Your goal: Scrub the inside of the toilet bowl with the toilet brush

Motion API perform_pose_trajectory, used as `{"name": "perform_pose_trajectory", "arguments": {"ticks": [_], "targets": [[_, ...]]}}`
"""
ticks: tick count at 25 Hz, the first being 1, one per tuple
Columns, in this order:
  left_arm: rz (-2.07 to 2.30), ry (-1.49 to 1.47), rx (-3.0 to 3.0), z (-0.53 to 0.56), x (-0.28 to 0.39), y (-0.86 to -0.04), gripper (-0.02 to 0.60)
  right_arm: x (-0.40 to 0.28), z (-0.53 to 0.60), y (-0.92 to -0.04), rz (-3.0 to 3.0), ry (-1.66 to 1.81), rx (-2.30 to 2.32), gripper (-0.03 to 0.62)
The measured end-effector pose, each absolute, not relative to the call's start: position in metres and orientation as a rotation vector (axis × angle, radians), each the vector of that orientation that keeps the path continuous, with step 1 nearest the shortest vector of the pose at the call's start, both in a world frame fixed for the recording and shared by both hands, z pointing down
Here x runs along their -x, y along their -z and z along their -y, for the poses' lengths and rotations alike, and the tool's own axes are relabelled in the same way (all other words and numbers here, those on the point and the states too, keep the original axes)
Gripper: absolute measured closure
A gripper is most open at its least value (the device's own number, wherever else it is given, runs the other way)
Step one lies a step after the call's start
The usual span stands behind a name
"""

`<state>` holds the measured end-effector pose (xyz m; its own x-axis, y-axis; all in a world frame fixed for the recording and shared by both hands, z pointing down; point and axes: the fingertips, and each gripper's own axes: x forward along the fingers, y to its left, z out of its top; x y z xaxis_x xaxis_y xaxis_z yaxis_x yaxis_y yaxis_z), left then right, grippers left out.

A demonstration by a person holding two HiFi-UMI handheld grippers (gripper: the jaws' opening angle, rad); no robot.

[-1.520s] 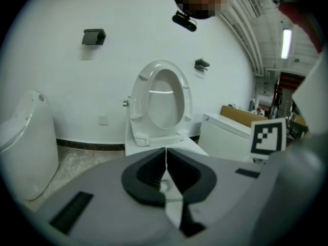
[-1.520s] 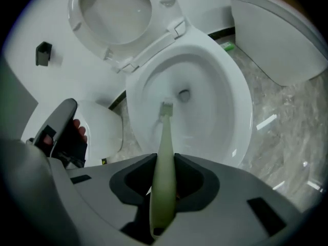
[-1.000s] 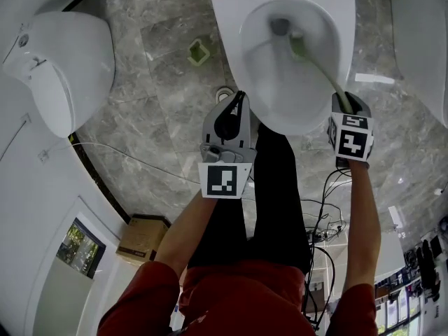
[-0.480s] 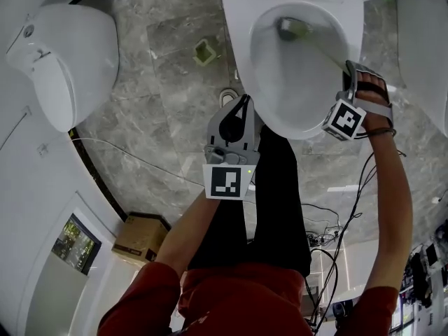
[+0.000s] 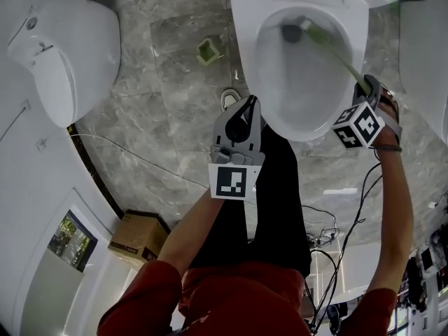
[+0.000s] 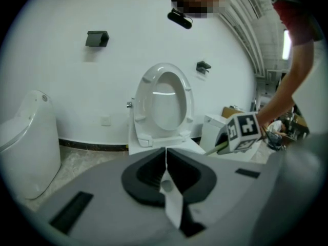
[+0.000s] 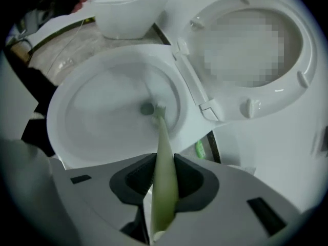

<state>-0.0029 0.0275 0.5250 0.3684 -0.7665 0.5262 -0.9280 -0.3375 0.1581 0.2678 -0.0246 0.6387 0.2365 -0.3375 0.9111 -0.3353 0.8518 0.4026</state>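
The white toilet bowl stands with its seat and lid raised. My right gripper hangs over the bowl's right rim, shut on the pale green handle of the toilet brush. The brush head rests deep in the bowl beside the drain, at the back wall. My left gripper hovers in front of the bowl's near left rim, jaws shut and empty; in the left gripper view its jaws meet with nothing between them, and the right gripper's marker cube shows beyond.
A second white toilet stands at the left on the grey marble floor. A small green brush holder sits on the floor left of the bowl. A cardboard box and loose cables lie behind my legs.
My right gripper has moved right along the rim and rolled, swinging the brush head from the bowl's middle to the back near the drain. My left gripper stayed put.
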Motion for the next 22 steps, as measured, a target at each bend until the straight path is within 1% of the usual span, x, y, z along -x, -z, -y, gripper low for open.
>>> {"name": "perform_pose_trajectory", "arguments": {"ticks": [2, 5, 7, 9, 11, 14, 17, 20, 22], "targets": [[1.456, -0.525, -2.219, -0.028, 0.004, -0.524, 0.584, -0.243, 0.032, -0.662, 1.391, -0.171, -0.661, 0.493], [1.468, -0.548, -2.220, -0.025, 0.012, -0.524, 0.584, -0.207, 0.038, -0.677, 1.434, -0.583, -0.828, 0.493], [1.490, -0.552, -2.221, -0.022, 0.018, -0.524, 0.584, -0.192, 0.047, -0.665, 1.467, -0.764, -0.961, 0.493], [1.509, -0.545, -2.220, -0.018, 0.021, -0.523, 0.584, -0.180, 0.056, -0.643, 1.513, -0.831, -1.043, 0.493], [1.517, -0.530, -2.216, -0.015, 0.020, -0.522, 0.584, -0.168, 0.063, -0.619, 1.565, -0.769, -1.062, 0.493], [1.502, -0.523, -2.214, -0.014, 0.018, -0.520, 0.584, -0.146, 0.067, -0.607, 1.608, -0.483, -0.959, 0.493], [1.499, -0.517, -2.207, -0.012, 0.020, -0.521, 0.584, -0.133, 0.066, -0.625, 1.577, -0.291, -0.819, 0.493], [1.501, -0.516, -2.189, -0.014, 0.021, -0.526, 0.584, -0.132, 0.065, -0.667, 1.514, -0.208, -0.700, 0.493], [1.499, -0.519, -2.183, -0.016, 0.022, -0.527, 0.584, -0.125, 0.063, -0.679, 1.513, -0.167, -0.657, 0.494]]}}
